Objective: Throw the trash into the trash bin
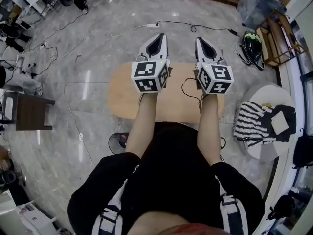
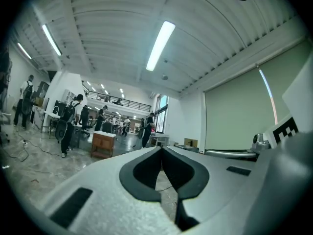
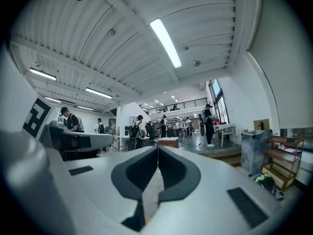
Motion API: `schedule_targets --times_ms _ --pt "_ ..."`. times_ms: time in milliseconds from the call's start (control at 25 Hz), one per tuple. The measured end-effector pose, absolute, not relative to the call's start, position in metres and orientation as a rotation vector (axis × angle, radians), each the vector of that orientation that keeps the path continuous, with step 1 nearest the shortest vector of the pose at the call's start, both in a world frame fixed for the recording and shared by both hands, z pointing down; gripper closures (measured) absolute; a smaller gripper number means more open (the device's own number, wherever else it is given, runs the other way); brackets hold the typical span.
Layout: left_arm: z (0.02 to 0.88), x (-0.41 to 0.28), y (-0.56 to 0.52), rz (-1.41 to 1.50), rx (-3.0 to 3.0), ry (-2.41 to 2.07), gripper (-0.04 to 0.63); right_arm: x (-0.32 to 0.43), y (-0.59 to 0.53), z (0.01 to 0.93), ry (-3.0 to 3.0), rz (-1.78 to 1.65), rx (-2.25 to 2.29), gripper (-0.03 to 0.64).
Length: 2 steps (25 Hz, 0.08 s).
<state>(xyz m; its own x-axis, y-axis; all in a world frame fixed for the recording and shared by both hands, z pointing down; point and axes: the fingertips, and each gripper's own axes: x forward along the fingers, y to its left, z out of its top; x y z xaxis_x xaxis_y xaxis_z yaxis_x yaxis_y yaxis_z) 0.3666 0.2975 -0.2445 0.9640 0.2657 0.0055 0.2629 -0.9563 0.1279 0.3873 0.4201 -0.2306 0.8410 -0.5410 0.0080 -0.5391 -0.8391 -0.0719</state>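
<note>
Both grippers are held side by side at chest height, pointing level over a round wooden table. My left gripper has its jaws closed tip to tip with nothing between them, as the left gripper view shows. My right gripper is shut and empty too, its tips meeting in the right gripper view. No piece of trash shows in any view. A grey, wrapped boxy container stands far off at the right, also visible from the right gripper; I cannot tell whether it is a bin.
A thin black cable lies on the table. To the right stand a white stool with a striped cloth, a helmet and a wooden rack. A dark side table is at the left. Cables cross the marble floor.
</note>
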Motion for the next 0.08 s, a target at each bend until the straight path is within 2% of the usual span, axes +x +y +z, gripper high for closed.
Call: schedule_targets --times_ms 80 --pt "-0.2457 0.3671 0.3047 0.032 2.972 0.427 0.586 0.3874 0.4254 -0.2318 0.857 -0.041 -2.953 0.606"
